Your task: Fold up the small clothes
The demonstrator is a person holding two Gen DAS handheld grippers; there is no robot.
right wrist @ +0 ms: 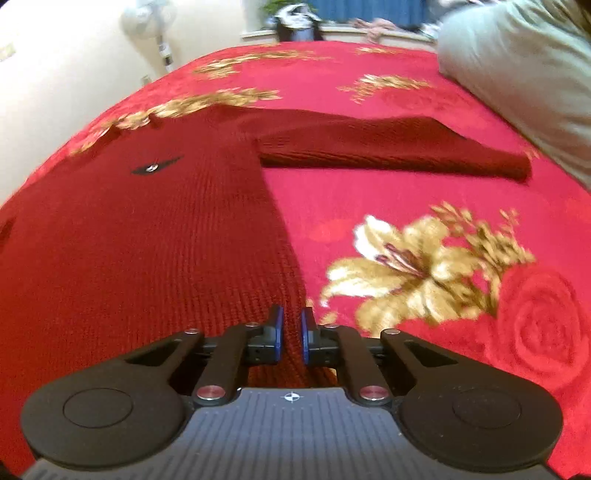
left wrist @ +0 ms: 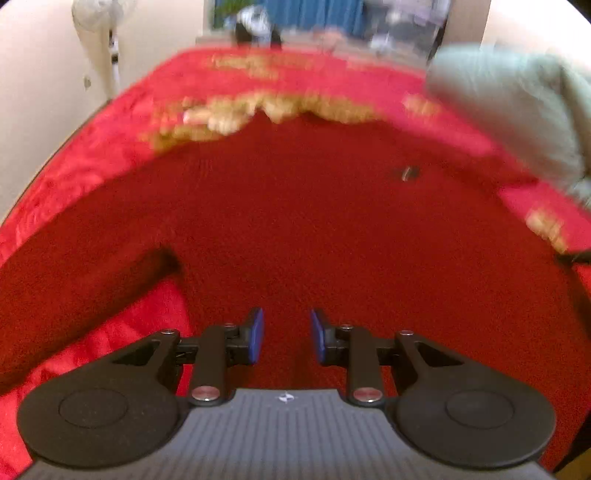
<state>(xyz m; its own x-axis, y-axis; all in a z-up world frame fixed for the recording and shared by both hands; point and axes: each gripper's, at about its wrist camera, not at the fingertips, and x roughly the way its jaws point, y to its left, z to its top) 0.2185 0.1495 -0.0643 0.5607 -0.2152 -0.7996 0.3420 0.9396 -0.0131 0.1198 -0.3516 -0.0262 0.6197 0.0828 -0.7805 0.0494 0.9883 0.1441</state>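
Note:
A dark red knit sweater point(right wrist: 147, 240) lies flat on the bed, a small dark badge point(right wrist: 155, 166) on its chest. Its one sleeve point(right wrist: 388, 151) stretches out to the right. My right gripper point(right wrist: 291, 334) is shut on the sweater's right side edge near the hem, with knit fabric pinched between the blue pads. In the blurred left wrist view the sweater point(left wrist: 295, 221) fills the middle, and its other sleeve point(left wrist: 92, 295) runs off to the lower left. My left gripper point(left wrist: 287, 334) hovers over the body of the sweater, open, with nothing between its pads.
The bed wears a bright red spread with gold flowers point(right wrist: 406, 206). A grey-green pillow point(right wrist: 517, 66) lies at the far right. A standing fan point(right wrist: 151, 18) and a pale wall are at the far left, with a cluttered sill behind the bed.

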